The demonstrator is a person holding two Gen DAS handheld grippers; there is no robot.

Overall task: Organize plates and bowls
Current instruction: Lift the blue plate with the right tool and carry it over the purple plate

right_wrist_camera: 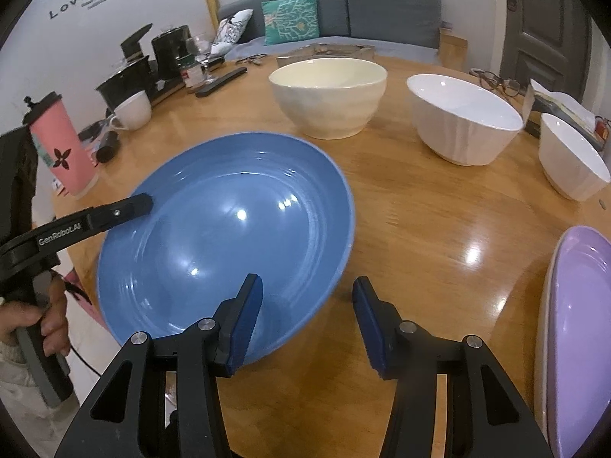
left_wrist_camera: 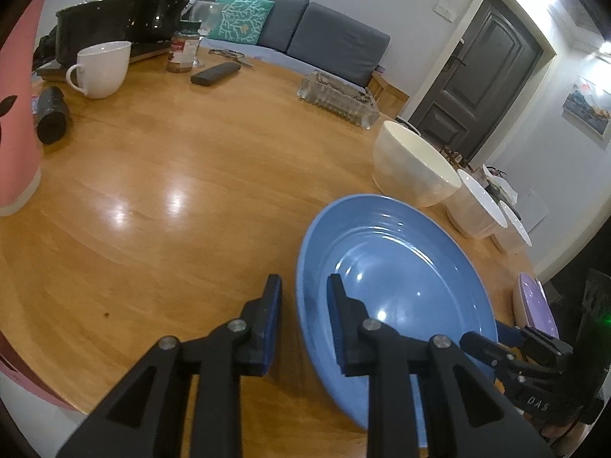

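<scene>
A large blue plate [left_wrist_camera: 397,267] [right_wrist_camera: 229,229] is tilted over the near edge of the wooden table [right_wrist_camera: 439,229]. My left gripper [left_wrist_camera: 304,280] is shut on its left rim, one finger inside the plate and one under the outer wall. In the right wrist view, the upper finger [right_wrist_camera: 141,202] lies on that rim. My right gripper [right_wrist_camera: 305,280] is open and straddles the plate's near right rim, pads clear of it. A purple plate [right_wrist_camera: 576,336] lies at the right. Behind stand a cream bowl [right_wrist_camera: 328,95], a white bowl [right_wrist_camera: 466,122] and a smaller white bowl [right_wrist_camera: 569,156].
A pink tumbler [right_wrist_camera: 61,152], white mug [left_wrist_camera: 101,68], black pots [left_wrist_camera: 95,26], jar, wine glass and remote [left_wrist_camera: 215,73] crowd the table's far left. A glass ashtray [left_wrist_camera: 336,99] sits at the back, eyeglasses [right_wrist_camera: 496,80] at the right. Bare wood lies left of the blue plate.
</scene>
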